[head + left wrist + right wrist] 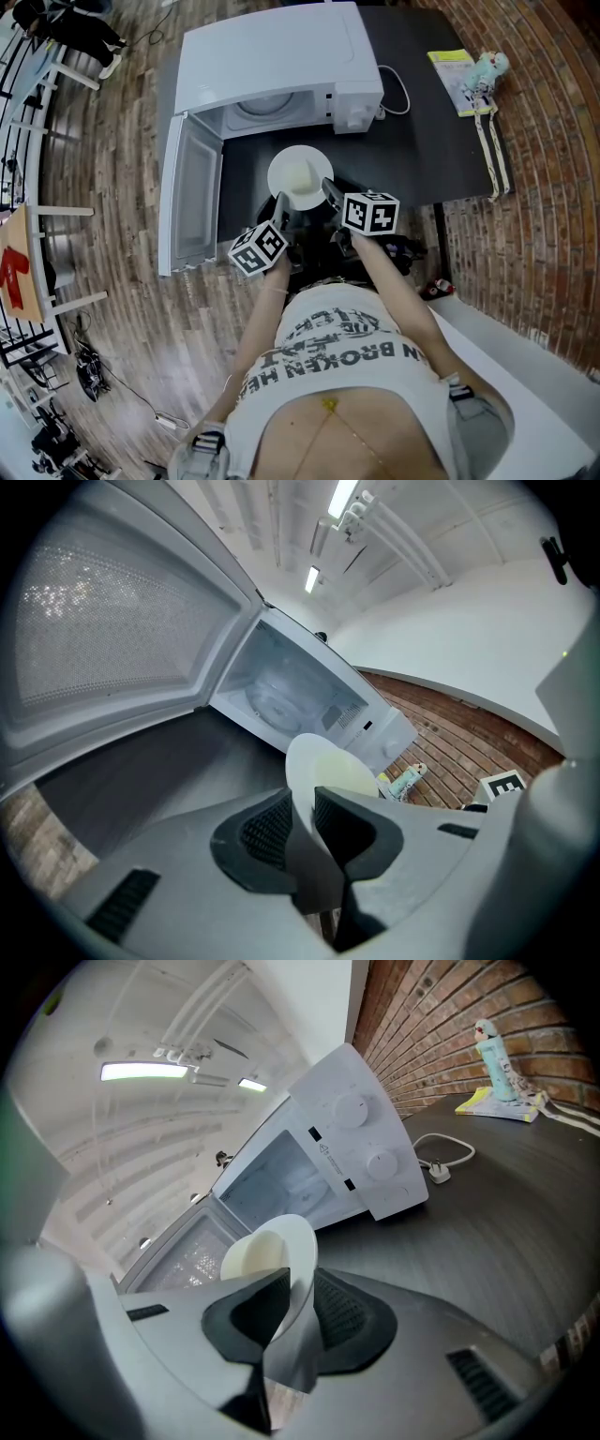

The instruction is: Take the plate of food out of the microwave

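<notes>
Between your two claws, just outside the mouth of the boxy white microwave (281, 66), the round white plate (300, 178) sits out over the dark tabletop (431, 141) with a low mound of pale yellow food (296, 174) on it. Whether its base touches the surface cannot be told from these views.

Your left claw (302, 803) is clamped on the plate's near-left rim, the edge pinched between its ribbed black pads. Your right claw (298, 1283) is clamped the same way on the near-right rim. Holding it from both sides makes sense: one pinch at the edge would likely let the plate tip and the food slide, while two grips keep it level. Both bites are on bare rim, clear of the food.

The hinged white door (192, 192) stands swung wide to your left, which leaves your left arm a free path. Inside the cavity the glass turntable (262, 105) lies bare, so the plate is already out, and what seems left is to set it down on the open tabletop and release.

The white power cord (398, 94) loops beside the microwave on the right. A yellow booklet (455, 70) and a small bottle (489, 67) lie at the far right corner, well apart from the plate, so they should not get in your way.
</notes>
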The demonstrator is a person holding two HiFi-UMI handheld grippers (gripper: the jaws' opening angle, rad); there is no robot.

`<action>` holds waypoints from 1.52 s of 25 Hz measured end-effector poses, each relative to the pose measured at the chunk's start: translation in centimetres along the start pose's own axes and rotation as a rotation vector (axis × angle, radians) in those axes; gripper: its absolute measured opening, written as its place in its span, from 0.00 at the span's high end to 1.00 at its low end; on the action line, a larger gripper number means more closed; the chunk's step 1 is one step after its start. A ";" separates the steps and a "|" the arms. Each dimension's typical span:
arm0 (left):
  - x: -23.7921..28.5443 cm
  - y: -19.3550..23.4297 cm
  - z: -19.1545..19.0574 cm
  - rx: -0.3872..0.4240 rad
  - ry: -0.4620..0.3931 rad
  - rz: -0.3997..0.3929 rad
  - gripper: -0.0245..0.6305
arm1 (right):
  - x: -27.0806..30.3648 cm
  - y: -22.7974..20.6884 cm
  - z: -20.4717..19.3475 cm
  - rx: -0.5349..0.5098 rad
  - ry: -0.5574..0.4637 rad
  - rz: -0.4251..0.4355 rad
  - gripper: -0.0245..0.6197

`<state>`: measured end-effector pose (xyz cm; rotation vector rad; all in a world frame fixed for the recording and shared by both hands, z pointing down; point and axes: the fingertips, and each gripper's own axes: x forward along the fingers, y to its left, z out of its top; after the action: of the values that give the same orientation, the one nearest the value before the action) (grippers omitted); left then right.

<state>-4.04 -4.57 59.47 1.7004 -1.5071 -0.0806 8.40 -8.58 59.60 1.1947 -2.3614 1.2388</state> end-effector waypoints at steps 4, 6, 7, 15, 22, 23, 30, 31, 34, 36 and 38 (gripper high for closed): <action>-0.1 0.1 0.0 -0.002 -0.004 0.004 0.85 | 0.2 0.2 0.1 0.001 -0.003 0.012 0.84; -0.1 0.2 0.1 -0.003 -0.006 0.005 0.85 | 0.3 0.2 0.1 0.000 -0.004 0.015 0.85; 0.0 0.2 0.0 -0.003 -0.006 0.005 0.85 | 0.3 0.1 0.1 -0.003 -0.002 0.013 0.85; -0.1 0.1 -0.2 -0.006 -0.001 0.010 0.85 | 0.1 0.0 0.1 0.003 0.001 0.016 0.85; 0.1 0.1 -0.4 -0.009 0.005 0.012 0.85 | 0.1 -0.3 0.0 0.010 0.007 0.019 0.85; 0.2 0.1 -0.5 -0.010 0.005 0.013 0.85 | 0.1 -0.3 0.0 0.009 0.008 0.019 0.85; 0.4 0.0 -0.4 -0.018 0.002 0.012 0.85 | 0.3 -0.3 0.0 0.006 0.017 0.024 0.85; 0.4 0.1 -0.4 -0.017 0.002 0.016 0.85 | 0.3 -0.4 0.1 0.005 0.017 0.024 0.85; 0.5 0.2 -0.5 -0.020 0.006 0.025 0.85 | 0.4 -0.5 0.1 0.003 0.020 0.025 0.85; 0.6 0.3 -0.5 -0.024 0.007 0.028 0.85 | 0.5 -0.6 0.2 0.003 0.026 0.022 0.85; 0.6 0.3 -0.4 -0.028 0.007 0.028 0.85 | 0.5 -0.6 0.2 0.002 0.030 0.020 0.85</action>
<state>-3.86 -4.87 60.21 1.6552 -1.5171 -0.0806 8.54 -9.25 60.08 1.1475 -2.3563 1.2564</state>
